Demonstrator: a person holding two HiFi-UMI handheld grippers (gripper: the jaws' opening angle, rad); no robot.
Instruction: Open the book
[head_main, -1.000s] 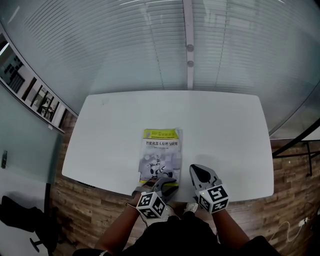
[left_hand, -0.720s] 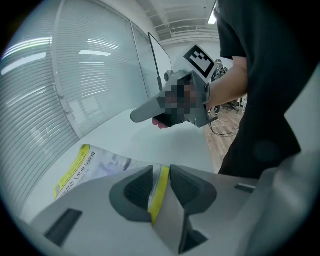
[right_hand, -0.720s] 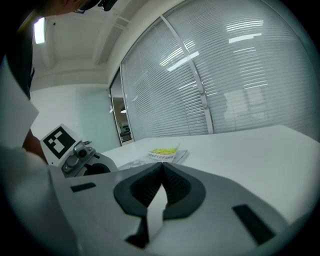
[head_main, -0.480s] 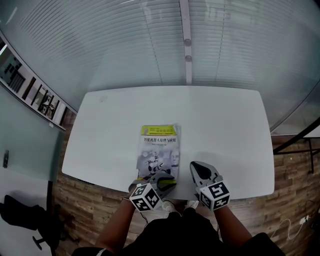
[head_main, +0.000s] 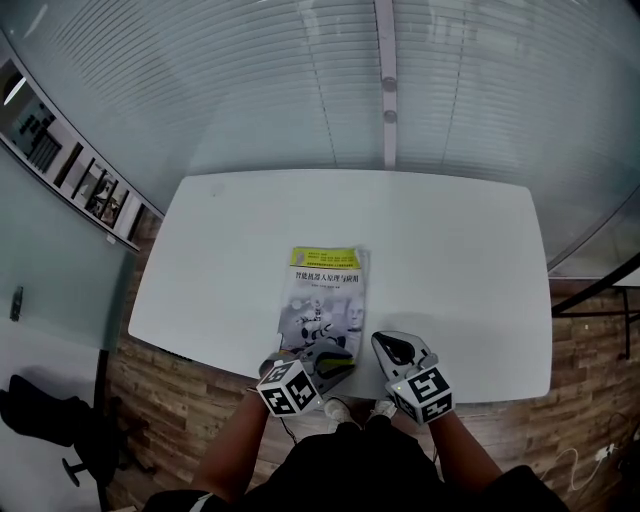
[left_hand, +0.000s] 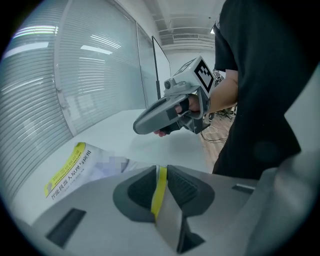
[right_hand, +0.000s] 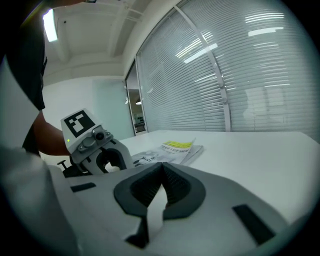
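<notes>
Left fingers (left_hand: 140, 189), just closing, tight on book (head_main: 325, 300) edge; right fingers (right_hand: 177, 187) together; white table (head_main: 450, 250) before slatted glass wall (head_main: 250, 80).

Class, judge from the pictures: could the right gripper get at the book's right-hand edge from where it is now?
Probably yes. The right gripper is just beside the book, with only bare table between them. Its jaws are shut, so they would have to open first.
</notes>
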